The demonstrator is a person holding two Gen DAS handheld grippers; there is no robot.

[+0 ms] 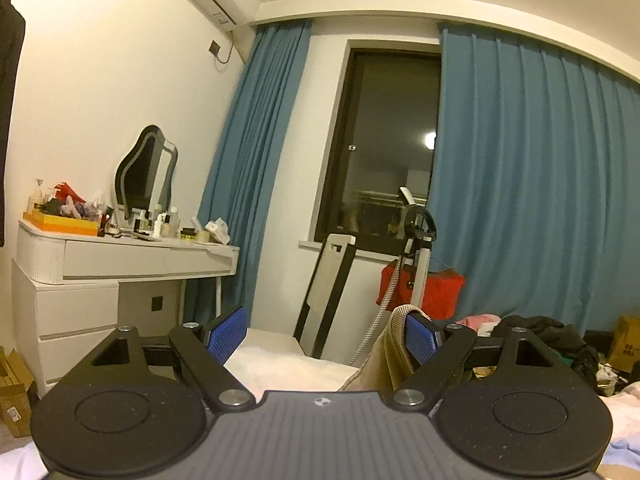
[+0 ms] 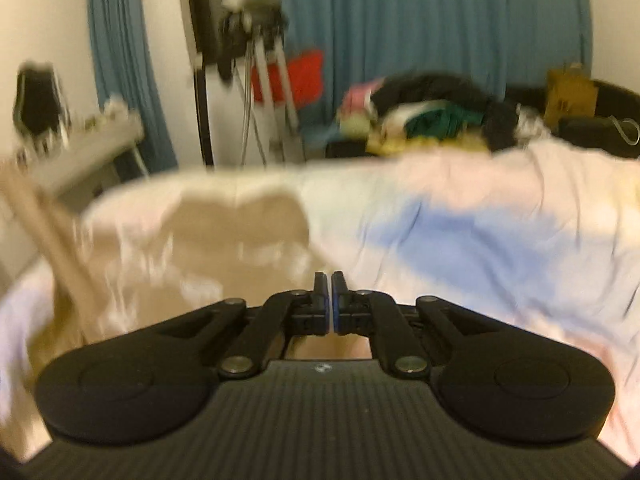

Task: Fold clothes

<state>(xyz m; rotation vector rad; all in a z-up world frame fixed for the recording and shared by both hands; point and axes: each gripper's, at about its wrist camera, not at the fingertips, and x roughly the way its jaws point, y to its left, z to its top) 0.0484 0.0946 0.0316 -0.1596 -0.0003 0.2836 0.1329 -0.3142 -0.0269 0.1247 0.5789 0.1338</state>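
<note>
A tan ribbed garment hangs over the inner side of the right finger of my left gripper, whose jaws stand wide apart, raised and facing the window. In the right wrist view the same tan garment lies blurred on the pale bed sheet, with a strip of it rising at the far left. My right gripper is shut with nothing visible between its pads, low over the sheet just right of the garment.
A white dressing table with a mirror and bottles stands at left. A garment steamer and a folded white chair stand by the dark window. A pile of clothes lies at the bed's far side. Blue curtains hang behind.
</note>
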